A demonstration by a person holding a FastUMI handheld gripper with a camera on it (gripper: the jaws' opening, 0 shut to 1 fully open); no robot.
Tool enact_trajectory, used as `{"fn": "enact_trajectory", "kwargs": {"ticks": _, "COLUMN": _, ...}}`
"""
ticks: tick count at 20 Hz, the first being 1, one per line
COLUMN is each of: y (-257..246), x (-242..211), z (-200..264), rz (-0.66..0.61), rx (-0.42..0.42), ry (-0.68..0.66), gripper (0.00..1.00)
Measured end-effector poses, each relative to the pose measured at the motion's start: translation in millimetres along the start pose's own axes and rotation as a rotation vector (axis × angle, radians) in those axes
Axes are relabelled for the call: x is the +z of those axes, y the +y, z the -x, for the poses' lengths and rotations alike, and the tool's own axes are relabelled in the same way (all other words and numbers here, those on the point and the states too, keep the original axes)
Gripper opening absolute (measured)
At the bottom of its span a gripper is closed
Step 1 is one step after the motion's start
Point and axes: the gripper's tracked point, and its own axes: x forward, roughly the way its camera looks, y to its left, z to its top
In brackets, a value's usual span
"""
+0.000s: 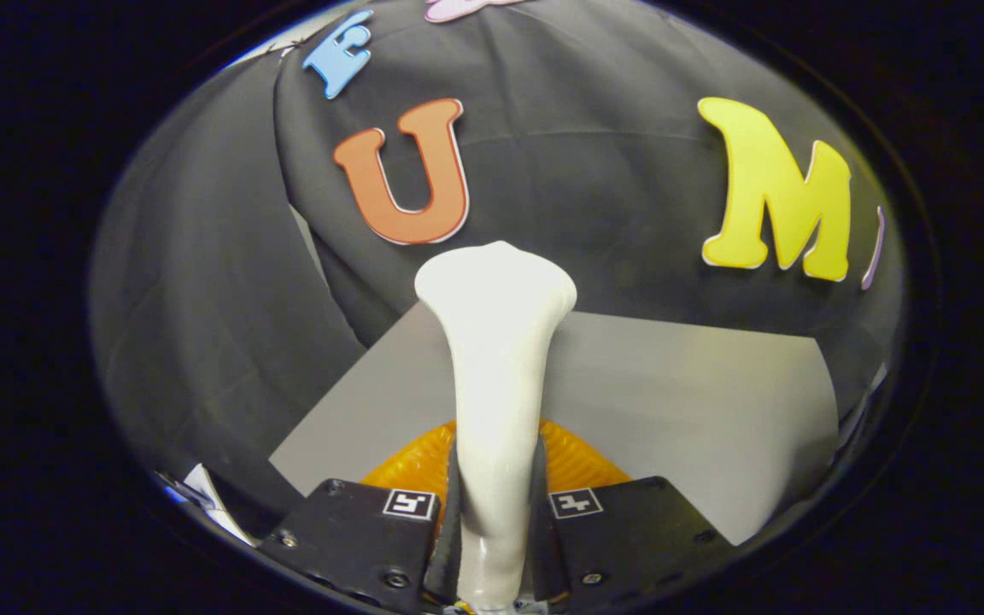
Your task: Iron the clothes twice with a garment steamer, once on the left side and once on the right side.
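Observation:
A white garment steamer (494, 359) stands upright between my fingers, its slim handle rising from them and flaring into a wider head at the top. My gripper (492, 512) is shut on the steamer's handle, both fingers pressing its sides. Just behind the handle and the fingers lies an orange ribbed object (573, 461), partly hidden by them; I cannot tell what it is. No garment can be made out.
A grey table top (697, 401) stretches beyond the fingers to the right. Black cloth (202, 325) hangs as the booth's wall behind and to the left of the table. A bit of white paper (202, 495) shows at the lower left.

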Motion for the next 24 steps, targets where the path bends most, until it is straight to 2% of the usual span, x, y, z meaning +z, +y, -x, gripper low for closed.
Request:
{"fn": "enact_trajectory", "kwargs": {"ticks": 7, "y": -3, "x": 6, "z": 72, "rz": -0.068, "rx": 0.076, "ry": -0.059, "gripper": 0.35}}
{"fn": "enact_trajectory", "kwargs": {"ticks": 13, "y": 18, "x": -14, "z": 140, "rz": -0.061, "rx": 0.198, "ry": -0.082, "gripper": 0.34}}
{"fn": "enact_trajectory", "kwargs": {"ticks": 18, "y": 25, "x": -15, "z": 220, "rz": -0.015, "rx": 0.247, "ry": -0.222, "gripper": 0.34}}
{"fn": "enact_trajectory", "kwargs": {"ticks": 24, "y": 5, "x": -44, "z": 301, "rz": -0.048, "rx": 0.256, "ry": -0.292, "gripper": 0.33}}
